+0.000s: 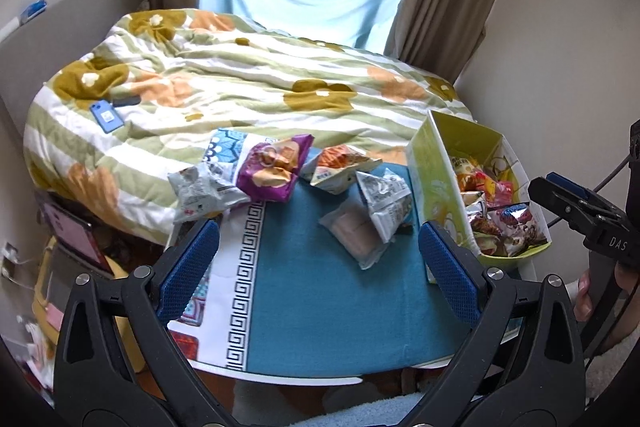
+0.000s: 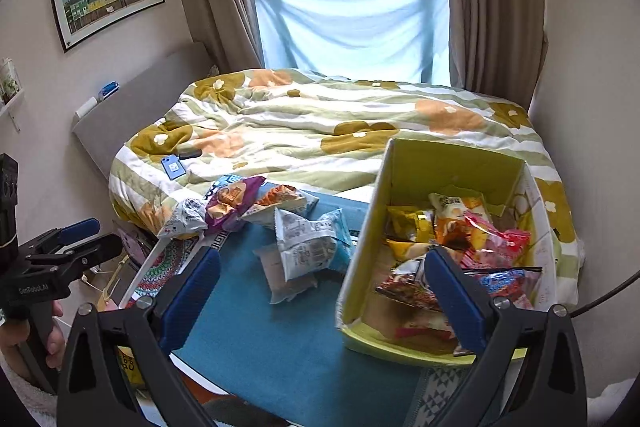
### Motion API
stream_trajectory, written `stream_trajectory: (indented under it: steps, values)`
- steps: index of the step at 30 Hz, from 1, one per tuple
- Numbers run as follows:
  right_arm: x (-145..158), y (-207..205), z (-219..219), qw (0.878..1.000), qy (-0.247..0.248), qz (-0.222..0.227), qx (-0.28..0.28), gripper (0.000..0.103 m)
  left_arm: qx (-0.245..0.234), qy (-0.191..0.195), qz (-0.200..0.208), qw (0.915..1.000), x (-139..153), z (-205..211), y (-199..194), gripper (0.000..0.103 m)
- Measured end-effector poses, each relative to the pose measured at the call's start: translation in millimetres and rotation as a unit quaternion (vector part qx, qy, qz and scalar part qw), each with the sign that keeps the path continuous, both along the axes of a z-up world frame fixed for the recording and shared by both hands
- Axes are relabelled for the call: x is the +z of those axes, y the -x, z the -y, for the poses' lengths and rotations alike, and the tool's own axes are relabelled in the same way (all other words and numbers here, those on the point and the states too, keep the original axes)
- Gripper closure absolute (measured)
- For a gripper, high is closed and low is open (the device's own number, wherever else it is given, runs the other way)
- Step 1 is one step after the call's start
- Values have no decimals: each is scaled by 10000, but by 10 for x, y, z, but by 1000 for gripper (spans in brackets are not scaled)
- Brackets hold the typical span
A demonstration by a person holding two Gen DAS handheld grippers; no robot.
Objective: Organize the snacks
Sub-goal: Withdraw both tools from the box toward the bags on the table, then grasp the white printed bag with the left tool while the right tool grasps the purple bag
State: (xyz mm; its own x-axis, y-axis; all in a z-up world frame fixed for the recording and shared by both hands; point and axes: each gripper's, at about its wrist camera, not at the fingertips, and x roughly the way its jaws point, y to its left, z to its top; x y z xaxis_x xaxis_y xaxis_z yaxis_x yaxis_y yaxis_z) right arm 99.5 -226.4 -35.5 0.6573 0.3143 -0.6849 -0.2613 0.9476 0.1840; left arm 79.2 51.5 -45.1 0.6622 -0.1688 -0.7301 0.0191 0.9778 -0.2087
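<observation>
Nearest the left wrist camera, the left gripper (image 1: 319,243) holds its two blue-padded fingers (image 1: 188,267) wide apart with nothing between them, above the teal cloth-covered table (image 1: 320,307). The landmark here is the yellow-green cardboard box (image 1: 436,179) at the table's right side, partly filled with shiny snack packets. Just left of the box lie a white-and-grey crinkled packet (image 1: 386,199) and, partly under it, a pale pink translucent pouch (image 1: 356,231). Farther left of the box sit an orange-and-white snack bag (image 1: 338,167), a purple snack bag (image 1: 274,167) and another grey-white packet (image 1: 200,189), all near the edge of the flowered green-and-white quilt (image 1: 240,75). A blue phone (image 1: 106,117) lies on the quilt, well left of the box. The right gripper (image 1: 560,195) shows beside the box's right wall. In the right wrist view, the right gripper (image 2: 323,287) also has its blue pads spread apart and grips nothing; one pad stands in front of the box (image 2: 362,267), over its contents, the other over the teal cloth left of it. The white-and-grey packet (image 2: 308,247) rests just left of the box wall, with the purple bag (image 2: 232,203) farther left. The left gripper (image 2: 80,239) appears far left of the box; whether it is spread cannot be told from this side.
</observation>
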Motion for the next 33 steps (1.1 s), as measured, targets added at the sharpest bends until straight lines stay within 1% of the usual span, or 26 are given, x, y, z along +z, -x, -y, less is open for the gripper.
stream_trajectory:
  steps: [3, 7, 10, 15, 17, 21, 24, 30, 33]
  values:
    - [-17, -137, -311, 9998, -184, -27, 7, 1, 60, 38, -89, 9999, -54, -378, -101, 4]
    - [-93, -332, -724, 9989, -416, -198, 6, 1, -26, 204, -251, 9995, -146, -835, -285, 4]
    - [-170, -476, -1009, 9978, -564, -339, -18, 1, -139, 137, -372, 9991, -231, -1102, -461, 4]
    - [-296, -712, -1396, 9971, -574, -469, -176, 1, -301, 199, -606, 9975, -421, -1434, -789, 4]
    - [-357, -837, -1525, 9967, -516, -574, -233, 1, -290, 184, -741, 9967, -530, -1513, -937, 4]
    - [-575, -1163, -1749, 9943, -513, -909, -220, 1, -286, 393, -950, 9943, -761, -1615, -1174, 4]
    - [-748, -1372, -1897, 9938, -288, -1065, -129, 1, -249, 474, -1122, 9922, -953, -1622, -1341, 4]
    - [-1072, -1724, -2041, 9896, -70, -1426, 167, 1, 52, 817, -1603, 9837, -1420, -1605, -1662, 4]
    - [-1249, -1878, -2081, 9865, -62, -1611, 303, 1, 226, 844, -1858, 9787, -1640, -1580, -1815, 4]
